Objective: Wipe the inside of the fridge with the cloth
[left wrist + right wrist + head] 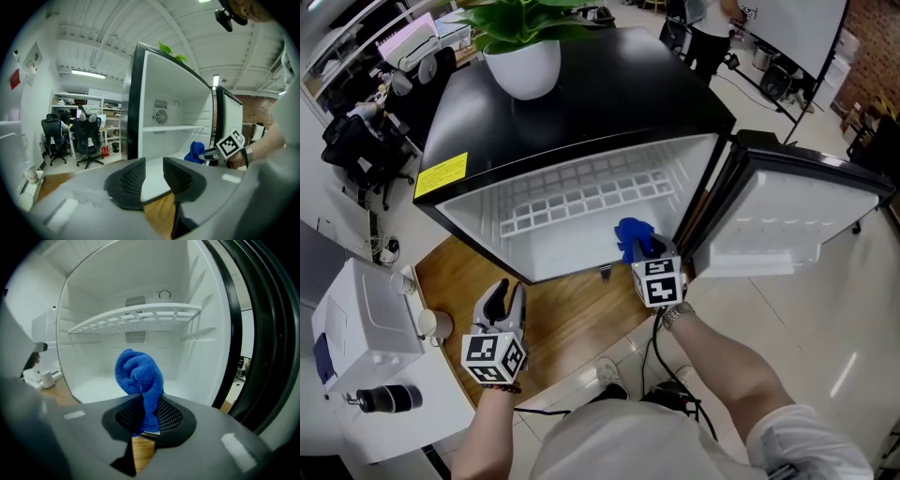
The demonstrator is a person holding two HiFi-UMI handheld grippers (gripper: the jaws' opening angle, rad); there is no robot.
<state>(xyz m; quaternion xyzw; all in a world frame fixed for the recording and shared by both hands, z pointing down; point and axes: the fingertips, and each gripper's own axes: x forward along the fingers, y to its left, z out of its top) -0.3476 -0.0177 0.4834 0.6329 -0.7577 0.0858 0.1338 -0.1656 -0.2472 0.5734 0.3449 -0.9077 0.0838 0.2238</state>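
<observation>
A small black fridge [581, 122] stands on a patch of wood floor [562, 323], with white tiles [825, 337] to the right. A potted plant [523, 61] sits on top of it. Office chairs [89, 136] stand further back at the left.

The door [787, 216] is swung wide to the right, leaving the whole front open. The inside is white, with a wire shelf [581, 199] across it and a bare bottom below.

The right forearm [722, 361] reaches forward to the opening's front right corner, near the hinge side. There the right hand-held gripper [147, 416] is clamped on the blue cloth [139, 376], which bunches up above its jaws at the fridge's mouth.

The left hand-held gripper [153, 176] hangs low over the wood floor, short of the fridge. It points toward the fridge, its jaws apart with nothing between them.
</observation>
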